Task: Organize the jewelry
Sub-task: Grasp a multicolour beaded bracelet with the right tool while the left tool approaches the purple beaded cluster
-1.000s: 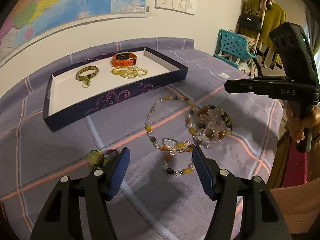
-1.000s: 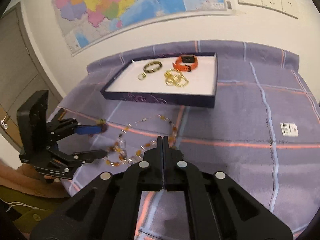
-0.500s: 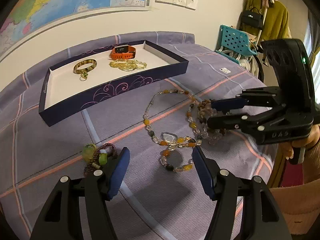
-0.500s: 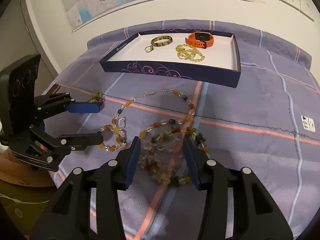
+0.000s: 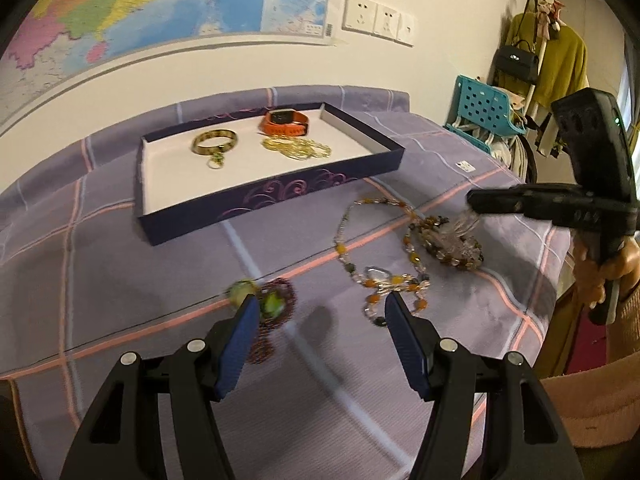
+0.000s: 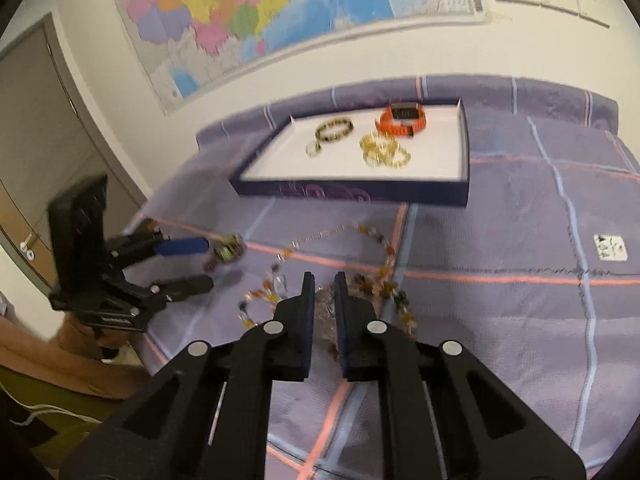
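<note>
A navy tray (image 5: 280,196) (image 6: 352,192) at the back of the purple cloth holds an orange watch (image 5: 285,122), a gold bangle (image 5: 215,142) and gold chain bracelets (image 5: 298,148). In front of it lie a long amber-bead necklace (image 5: 400,280) and a dark stone bracelet (image 5: 460,258). My right gripper (image 6: 322,280) (image 5: 474,202) is closing, and its pads pinch a clear crystal bracelet (image 6: 324,304) (image 5: 464,226), one strand pulled up off the cloth. My left gripper (image 5: 318,304) (image 6: 208,263) hangs open over the cloth, with a dark red bracelet with green beads (image 5: 276,300) at its left finger.
A small white tag (image 5: 464,166) lies on the cloth at the right. Beyond the table's right edge stand a teal basket (image 5: 486,110) and a coat rack. A hand (image 5: 592,272) holds the right gripper. A map and wall sockets hang behind the table.
My right gripper opened over the bead pile, then closed on the clear bracelet and drew a strand up. The left view shifted, so the green-bead bracelet now sits against the left finger.
</note>
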Demonstrator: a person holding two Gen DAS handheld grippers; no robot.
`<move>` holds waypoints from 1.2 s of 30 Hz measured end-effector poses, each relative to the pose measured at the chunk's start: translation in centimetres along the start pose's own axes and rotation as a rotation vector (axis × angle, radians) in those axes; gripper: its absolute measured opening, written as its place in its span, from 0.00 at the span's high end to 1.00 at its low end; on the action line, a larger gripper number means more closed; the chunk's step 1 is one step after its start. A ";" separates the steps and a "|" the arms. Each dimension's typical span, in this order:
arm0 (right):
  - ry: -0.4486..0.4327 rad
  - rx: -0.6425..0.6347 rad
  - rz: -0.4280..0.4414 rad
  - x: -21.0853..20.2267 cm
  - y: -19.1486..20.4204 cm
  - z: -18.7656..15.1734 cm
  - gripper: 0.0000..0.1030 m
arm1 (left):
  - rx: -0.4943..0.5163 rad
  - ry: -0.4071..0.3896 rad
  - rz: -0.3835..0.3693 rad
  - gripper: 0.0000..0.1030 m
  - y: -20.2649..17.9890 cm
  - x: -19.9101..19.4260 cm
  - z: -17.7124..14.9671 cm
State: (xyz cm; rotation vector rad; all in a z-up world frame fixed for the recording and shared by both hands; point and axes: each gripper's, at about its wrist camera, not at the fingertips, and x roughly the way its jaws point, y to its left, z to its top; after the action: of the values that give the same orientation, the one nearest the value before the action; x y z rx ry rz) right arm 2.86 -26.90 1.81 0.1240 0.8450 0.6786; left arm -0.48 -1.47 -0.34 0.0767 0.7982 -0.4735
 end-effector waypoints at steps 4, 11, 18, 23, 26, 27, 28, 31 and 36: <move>-0.059 0.011 0.033 -1.7 0.5 1.0 0.90 | -0.018 -0.015 0.024 0.39 1.1 -0.8 -0.3; -0.128 -0.007 0.077 -3.5 1.6 2.7 0.90 | -0.041 0.000 0.052 0.40 2.4 -0.9 -0.7; -0.107 -0.004 0.111 -2.2 2.4 2.9 0.90 | -0.018 0.035 0.072 0.45 2.3 0.3 -0.7; -0.076 -0.006 0.142 -1.1 3.1 2.5 0.90 | -0.013 0.078 0.094 0.60 2.8 1.0 -0.9; -0.062 -0.002 0.154 -0.5 3.3 2.2 0.90 | 0.005 0.092 0.117 0.75 3.0 1.1 -1.2; -0.057 -0.001 0.158 -0.2 3.3 2.2 0.90 | 0.006 0.094 0.121 0.88 3.0 1.1 -1.2; -0.052 -0.001 0.157 0.0 3.4 2.2 0.90 | 0.003 0.097 0.125 0.88 3.2 1.0 -1.2; -0.043 0.000 0.162 0.4 3.5 2.0 0.90 | -0.010 0.096 0.157 0.88 4.0 0.6 -1.2; -0.041 0.004 0.167 0.5 3.6 1.9 0.90 | -0.059 0.071 0.177 0.89 5.4 -0.9 -1.1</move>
State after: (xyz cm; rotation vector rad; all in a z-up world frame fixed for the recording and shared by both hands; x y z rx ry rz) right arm 2.63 -23.46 4.02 0.2130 0.8018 0.8285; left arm 0.64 3.97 -1.06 0.1085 0.8657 -0.2812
